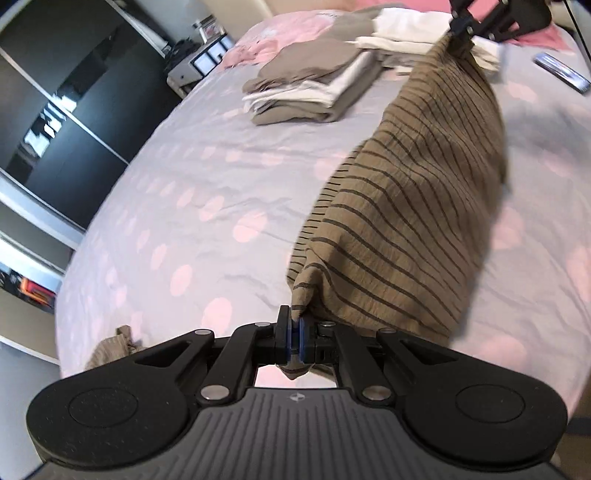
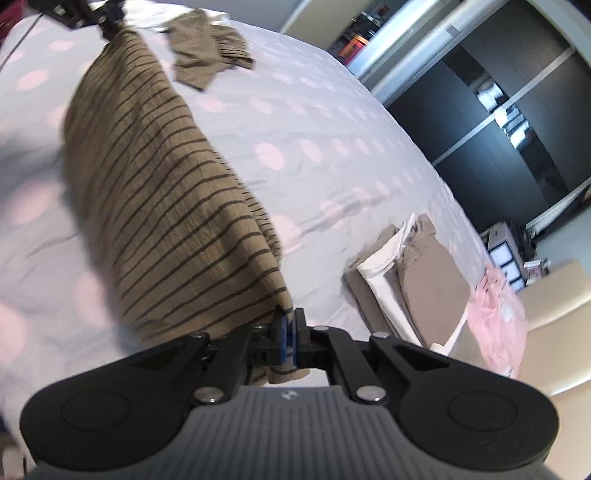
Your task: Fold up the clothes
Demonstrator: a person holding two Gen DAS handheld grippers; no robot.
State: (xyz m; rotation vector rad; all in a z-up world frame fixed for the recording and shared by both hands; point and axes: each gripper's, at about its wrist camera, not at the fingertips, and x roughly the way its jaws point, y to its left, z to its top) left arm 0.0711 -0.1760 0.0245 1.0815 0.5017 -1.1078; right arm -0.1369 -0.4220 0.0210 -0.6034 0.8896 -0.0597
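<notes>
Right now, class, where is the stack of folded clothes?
In the left wrist view the stack of folded clothes lies on the spotted bedspread, upper centre, left of the striped garment, beside a pink item.

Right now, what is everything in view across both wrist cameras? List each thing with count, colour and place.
striped garment: one, olive-brown with dark stripes, stretched above the bed between the two grippers
second striped piece: one, same olive stripe, crumpled on the bedspread
folded stack: one pile, taupe and white, on the bed
white clothes: one loose heap, beyond the stack
pink garment: one, pale pink, next to the stack
bedspread: one, lilac-grey with pink spots
dark flat object: one, on the bed; too blurred to identify
wardrobe: dark sliding doors, beside the bed
drawer unit: one, white, near the bed head
left gripper: black, fingers shut on one corner
right gripper: black, fingers shut on the opposite corner
</notes>
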